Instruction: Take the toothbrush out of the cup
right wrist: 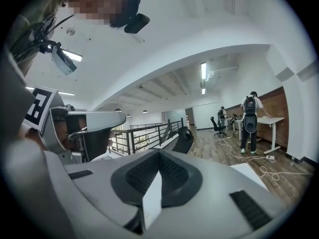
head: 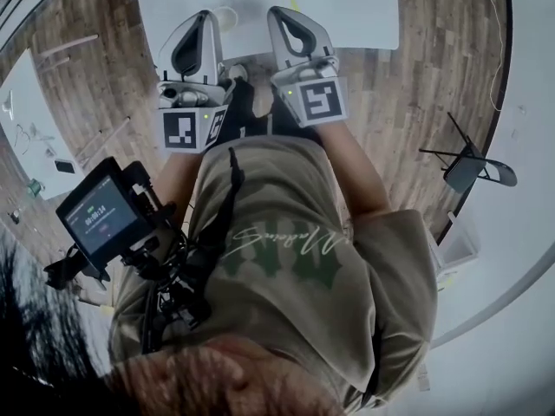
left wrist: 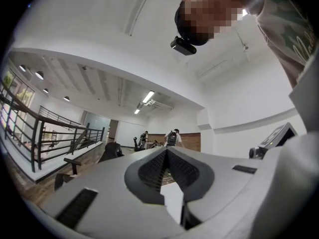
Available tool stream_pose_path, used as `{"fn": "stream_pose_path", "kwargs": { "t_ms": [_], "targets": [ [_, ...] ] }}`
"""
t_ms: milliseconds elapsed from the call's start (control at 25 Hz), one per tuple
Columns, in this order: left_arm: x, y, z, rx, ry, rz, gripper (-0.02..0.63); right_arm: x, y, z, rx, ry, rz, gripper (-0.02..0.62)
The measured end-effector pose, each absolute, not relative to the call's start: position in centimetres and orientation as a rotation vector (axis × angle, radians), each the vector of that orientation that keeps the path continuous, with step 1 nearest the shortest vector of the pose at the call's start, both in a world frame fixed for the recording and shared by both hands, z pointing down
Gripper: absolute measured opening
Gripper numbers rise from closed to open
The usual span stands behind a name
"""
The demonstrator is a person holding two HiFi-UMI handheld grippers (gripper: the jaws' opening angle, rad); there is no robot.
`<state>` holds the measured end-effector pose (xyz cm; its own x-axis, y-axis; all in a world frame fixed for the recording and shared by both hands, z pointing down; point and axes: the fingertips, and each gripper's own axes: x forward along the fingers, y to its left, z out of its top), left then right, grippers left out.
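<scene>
Jaws closed and empty on left gripper [left wrist: 167, 156] and right gripper [right wrist: 158, 158].

Grained wood planks form the floor [head: 95, 68]; the right gripper [right wrist: 159, 156] is matt grey plastic with textured black pads [right wrist: 175, 171]; the shirt [head: 286, 267] is cloth.

Two claws [head: 211, 16] [head: 277, 13] — two white tables [head: 347, 7] [head: 26, 120], one folding chair [head: 473, 163].

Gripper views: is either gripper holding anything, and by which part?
Nothing is held: the grey left gripper and grey right gripper are both shut and empty.
</scene>
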<state>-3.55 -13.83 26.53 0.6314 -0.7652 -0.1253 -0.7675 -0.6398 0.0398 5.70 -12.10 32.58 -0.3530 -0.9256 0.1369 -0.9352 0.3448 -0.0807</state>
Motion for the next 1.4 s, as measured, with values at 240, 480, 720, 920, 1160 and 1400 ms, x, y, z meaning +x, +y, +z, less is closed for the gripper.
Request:
{"fn": "stream_pose_path", "kwargs": {
  "t_ms": [240, 480, 720, 920, 1160, 1400],
  "targets": [
    [-3.8, -9.6, 25.8, -2.85, 1.187, 0.216, -0.009, 4.6, -6.8, 32.3, 1.898, -2.468, 0.261, -0.014],
    [-4.7, -7.9, 25.0, -2.873, 1.195, 0.28, -0.009, 4.1, -4.9, 33.1, 1.858, -2.479, 0.257, -0.014],
    [-5.8, -7.1, 26.2, -2.845, 1.26, 0.232, -0.009, 3.6, -4.1, 33.5, 1.839, -2.485, 0.267, -0.014],
    [-4.5, 4.6, 25.0, -2.762, 1.328, 0.243, -0.009, 5.7, 6.8, 32.1, 1.803, -2.554, 0.255, -0.014],
    [-3.8, 14.8, 24.9, -2.707, 1.425, 0.231, -0.008, 7.0, 16.2, 29.8, 1.787, -2.622, 0.223, -0.014],
    [-5.4, 21.6, 26.0, -2.744, 1.508, 0.151, -0.008, 5.5, 23.1, 27.5, 1.801, -2.638, 0.131, -0.012]
  ]
}}
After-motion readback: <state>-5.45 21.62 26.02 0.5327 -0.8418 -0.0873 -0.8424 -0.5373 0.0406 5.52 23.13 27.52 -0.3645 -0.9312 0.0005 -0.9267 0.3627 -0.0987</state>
